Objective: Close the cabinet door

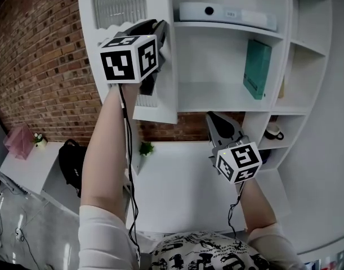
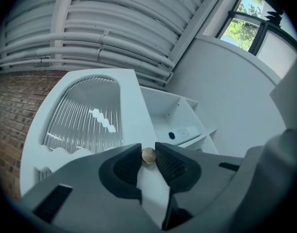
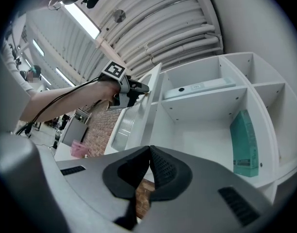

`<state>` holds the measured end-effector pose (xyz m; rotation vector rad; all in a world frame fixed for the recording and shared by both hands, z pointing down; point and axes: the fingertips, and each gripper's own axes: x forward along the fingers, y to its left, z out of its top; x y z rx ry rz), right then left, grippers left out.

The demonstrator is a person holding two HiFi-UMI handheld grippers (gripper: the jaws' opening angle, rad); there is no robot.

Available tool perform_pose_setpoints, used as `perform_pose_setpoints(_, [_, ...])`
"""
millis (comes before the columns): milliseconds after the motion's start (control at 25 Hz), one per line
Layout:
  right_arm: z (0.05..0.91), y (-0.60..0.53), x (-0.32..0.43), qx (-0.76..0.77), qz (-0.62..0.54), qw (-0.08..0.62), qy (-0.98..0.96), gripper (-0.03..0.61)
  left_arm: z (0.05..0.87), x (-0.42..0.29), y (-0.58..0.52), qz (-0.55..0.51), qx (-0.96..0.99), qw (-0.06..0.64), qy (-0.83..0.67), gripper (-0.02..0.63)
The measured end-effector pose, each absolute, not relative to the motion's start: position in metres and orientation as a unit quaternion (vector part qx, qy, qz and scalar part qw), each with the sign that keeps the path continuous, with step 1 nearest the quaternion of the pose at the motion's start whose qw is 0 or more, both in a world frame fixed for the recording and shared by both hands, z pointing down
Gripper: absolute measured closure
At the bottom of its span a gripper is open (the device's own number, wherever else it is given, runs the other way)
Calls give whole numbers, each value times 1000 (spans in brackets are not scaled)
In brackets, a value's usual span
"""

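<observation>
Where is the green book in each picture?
Head view: the teal book stands at upper right, inside the open shelves.
Left gripper view: not in it.
Right gripper view: at the far right, in the same compartment.
Shared landmark: the ribbed-glass cabinet door, left of the shelves in all three views.

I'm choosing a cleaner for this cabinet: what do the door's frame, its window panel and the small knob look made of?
Door frame: probably painted wood or laminate board; flat, matte white, no grain showing.
Window panel: ribbed translucent glass or acrylic, I can't tell which; vertical flutes catch bright glints.
Knob: likely brass-toned metal; small, round, with a golden sheen.
</observation>
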<state>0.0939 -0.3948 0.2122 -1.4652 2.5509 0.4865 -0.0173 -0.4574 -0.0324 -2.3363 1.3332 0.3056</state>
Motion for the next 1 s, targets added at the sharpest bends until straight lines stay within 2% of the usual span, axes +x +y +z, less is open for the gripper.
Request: perform_pose_setpoints(1000, [227, -443, 115, -483, 140, 66, 862, 563, -33, -1, -523, 55, -789, 249, 560, 514])
